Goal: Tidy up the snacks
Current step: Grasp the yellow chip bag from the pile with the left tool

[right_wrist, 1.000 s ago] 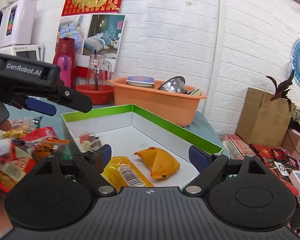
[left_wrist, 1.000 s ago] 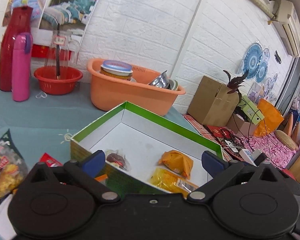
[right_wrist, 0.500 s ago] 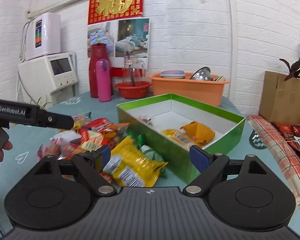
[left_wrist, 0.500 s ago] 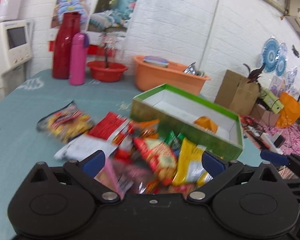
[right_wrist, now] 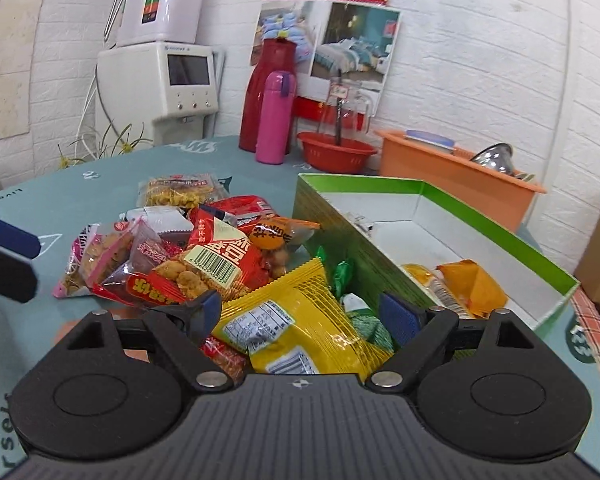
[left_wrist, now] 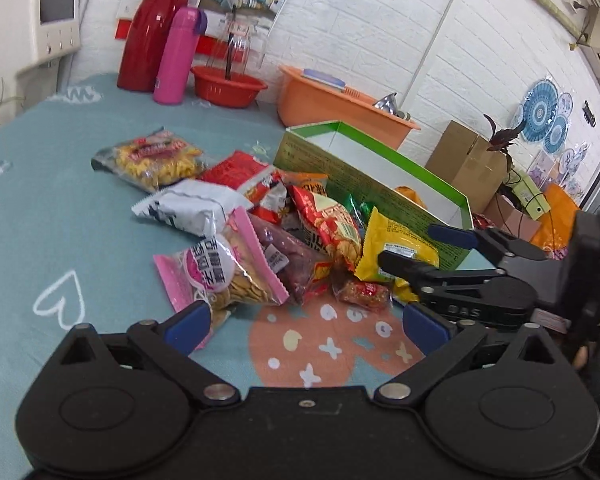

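A pile of snack packets lies on the teal tablecloth beside an open green box (left_wrist: 363, 178) (right_wrist: 339, 236). In the box sit an orange packet (right_wrist: 473, 286) and a yellow one (right_wrist: 425, 276). My right gripper (right_wrist: 301, 312) (left_wrist: 409, 246) is open and low over the pile, its fingers on either side of a yellow packet (right_wrist: 296, 320) (left_wrist: 395, 248) that leans on the box's near wall. My left gripper (left_wrist: 305, 324) (right_wrist: 4, 256) is open and holds nothing, just short of a pink packet (left_wrist: 228, 272). A red packet (left_wrist: 327, 224) (right_wrist: 220, 264) lies in the middle of the pile.
At the back stand a red flask (right_wrist: 270, 92), a pink bottle (right_wrist: 276, 118), a red basin (right_wrist: 335, 152) and an orange tub (right_wrist: 455, 180). A white water dispenser (right_wrist: 160, 84) is at the far left. A cardboard box (left_wrist: 467, 160) sits off the table's right side.
Both grippers have pulled back from over the box to the near side of the pile. The right one has dropped low around the yellow packet. Both stay open.
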A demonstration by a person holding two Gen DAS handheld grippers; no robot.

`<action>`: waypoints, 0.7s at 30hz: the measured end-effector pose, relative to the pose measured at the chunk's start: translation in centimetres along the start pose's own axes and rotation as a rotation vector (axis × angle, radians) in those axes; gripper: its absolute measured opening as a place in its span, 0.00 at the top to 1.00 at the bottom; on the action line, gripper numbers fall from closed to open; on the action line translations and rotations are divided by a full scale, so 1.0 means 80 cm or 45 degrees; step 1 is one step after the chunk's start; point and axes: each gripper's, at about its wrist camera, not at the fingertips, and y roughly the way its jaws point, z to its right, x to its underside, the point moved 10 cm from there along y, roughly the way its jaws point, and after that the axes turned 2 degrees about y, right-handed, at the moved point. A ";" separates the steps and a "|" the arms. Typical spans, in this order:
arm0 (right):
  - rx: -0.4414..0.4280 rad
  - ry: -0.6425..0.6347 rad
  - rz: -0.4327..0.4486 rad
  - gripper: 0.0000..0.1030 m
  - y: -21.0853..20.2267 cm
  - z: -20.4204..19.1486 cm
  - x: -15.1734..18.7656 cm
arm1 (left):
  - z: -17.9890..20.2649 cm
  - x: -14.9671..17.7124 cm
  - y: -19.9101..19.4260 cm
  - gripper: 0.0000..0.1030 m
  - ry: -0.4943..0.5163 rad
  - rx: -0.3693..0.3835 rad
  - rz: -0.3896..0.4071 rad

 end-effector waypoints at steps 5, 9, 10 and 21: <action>-0.025 0.026 -0.093 0.00 -0.015 -0.012 0.028 | 0.000 0.007 0.002 0.00 -0.023 0.029 -0.020; -0.014 0.036 -0.115 0.00 -0.047 -0.038 0.049 | 0.017 0.016 0.017 0.00 -0.040 0.115 -0.076; -0.028 0.055 -0.121 0.00 -0.053 -0.046 0.054 | 0.023 0.019 0.019 0.00 -0.040 0.140 -0.089; -0.024 0.239 -0.126 0.00 -0.084 -0.053 0.072 | 0.092 0.000 0.056 0.17 0.072 0.342 -0.132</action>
